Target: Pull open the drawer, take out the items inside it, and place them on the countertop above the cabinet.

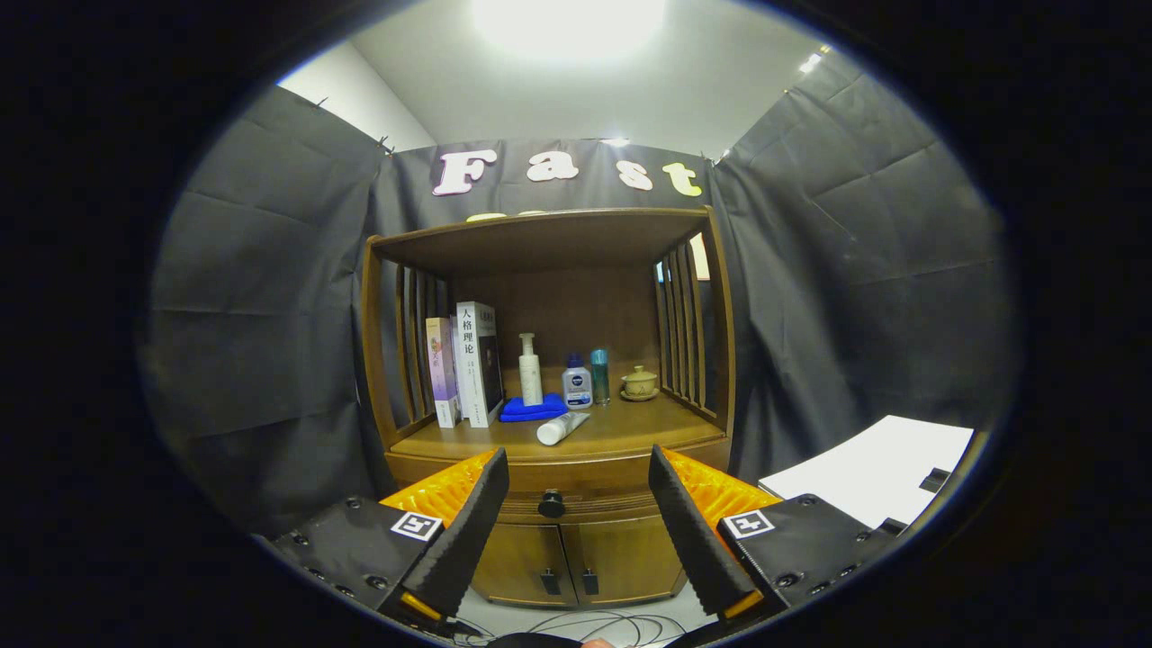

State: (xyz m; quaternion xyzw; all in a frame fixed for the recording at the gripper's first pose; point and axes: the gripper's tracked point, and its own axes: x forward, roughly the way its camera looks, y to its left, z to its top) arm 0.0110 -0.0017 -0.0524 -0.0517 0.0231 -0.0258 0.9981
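I hold my tongs (576,504) level and square to the cabinet (553,405), fingers spread wide and pinching nothing. The drawer (576,470) sits shut under the countertop (621,430), its dark knob (551,503) between my fingers and beyond them. What the drawer holds is hidden. On the countertop stand books (468,364) at the left edge, a pump bottle (530,369) on a blue cloth (533,409), a tube (562,427) lying near the front edge, two small bottles (587,382) and a lidded cup (640,383) toward the right. My fingers cover part of the cabinet's lower doors (576,558).
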